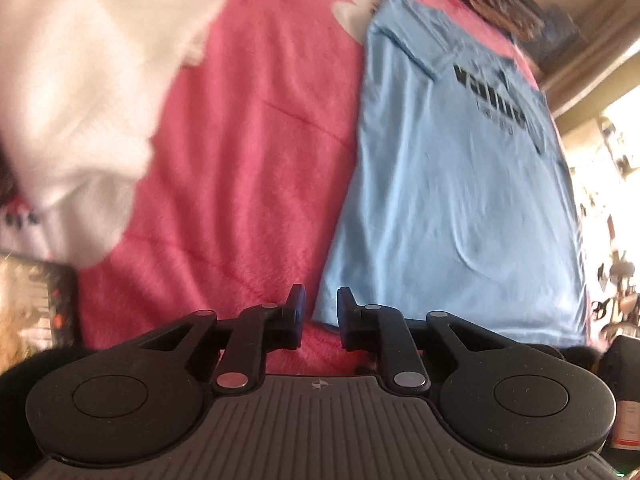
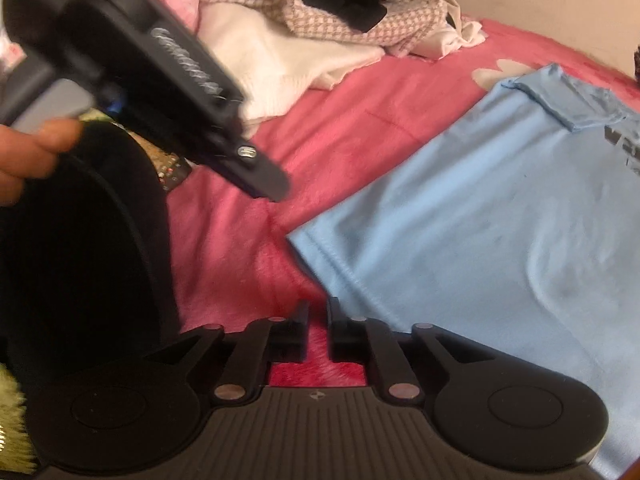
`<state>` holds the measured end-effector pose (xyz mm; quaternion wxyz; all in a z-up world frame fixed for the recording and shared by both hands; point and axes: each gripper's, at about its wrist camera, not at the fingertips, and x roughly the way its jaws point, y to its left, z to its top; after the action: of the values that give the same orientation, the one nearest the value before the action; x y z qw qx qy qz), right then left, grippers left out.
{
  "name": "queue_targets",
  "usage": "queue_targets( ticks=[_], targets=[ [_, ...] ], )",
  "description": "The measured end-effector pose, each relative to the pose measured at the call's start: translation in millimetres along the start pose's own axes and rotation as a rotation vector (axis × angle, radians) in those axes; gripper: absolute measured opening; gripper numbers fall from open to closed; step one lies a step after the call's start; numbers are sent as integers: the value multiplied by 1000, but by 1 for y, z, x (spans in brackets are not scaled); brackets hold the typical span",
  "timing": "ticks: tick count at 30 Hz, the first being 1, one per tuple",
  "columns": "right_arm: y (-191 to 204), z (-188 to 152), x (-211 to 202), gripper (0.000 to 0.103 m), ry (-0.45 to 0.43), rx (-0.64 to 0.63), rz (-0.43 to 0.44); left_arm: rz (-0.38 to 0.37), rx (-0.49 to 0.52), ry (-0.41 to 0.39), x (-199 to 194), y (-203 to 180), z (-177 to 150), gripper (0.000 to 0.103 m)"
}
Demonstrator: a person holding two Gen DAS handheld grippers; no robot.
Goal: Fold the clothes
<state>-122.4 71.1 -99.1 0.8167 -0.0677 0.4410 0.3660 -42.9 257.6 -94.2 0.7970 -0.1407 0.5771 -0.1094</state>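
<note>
- The left gripper [image 1: 319, 316] hangs just off the near corner of the blue T-shirt [image 1: 460, 184], jaws a little apart, pink plush showing between them, nothing held.
- The right gripper [image 2: 318, 334], likewise slightly parted and empty, sits at the shirt's stitched hem corner.
- The shirt lies flat on the fleecy pink blanket [image 1: 248, 152]; its black print is cut off.
- Left of the shirt, a blurred white garment [image 1: 80, 92].
- Only the right view shows the houndstooth cloth [image 2: 320, 20] and a hand [image 2: 28, 152].

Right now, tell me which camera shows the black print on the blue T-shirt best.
The left wrist view: the black print lies almost whole across the blue T-shirt, though blurred. The right wrist view catches only its edge, cut off at the frame's right side.
</note>
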Motion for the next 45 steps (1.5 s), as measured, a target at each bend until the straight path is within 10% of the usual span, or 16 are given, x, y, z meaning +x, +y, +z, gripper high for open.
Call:
queue_targets(
  ticks=[8,15,24,45],
  targets=[
    [-13,-2,-38,14,-55,143,-5,150,169,60,26,-29,2,16],
    [-46,-9,-92,14,-222,333,-81,141,54,55,21,-10,3,16],
    [-116,-35,-113,19,-325,730,-97,197,190,82,31,-36,2,15],
    [-128,-48,-112,19,-301,803,-156,205,63,119,27,-26,-1,0]
  ],
)
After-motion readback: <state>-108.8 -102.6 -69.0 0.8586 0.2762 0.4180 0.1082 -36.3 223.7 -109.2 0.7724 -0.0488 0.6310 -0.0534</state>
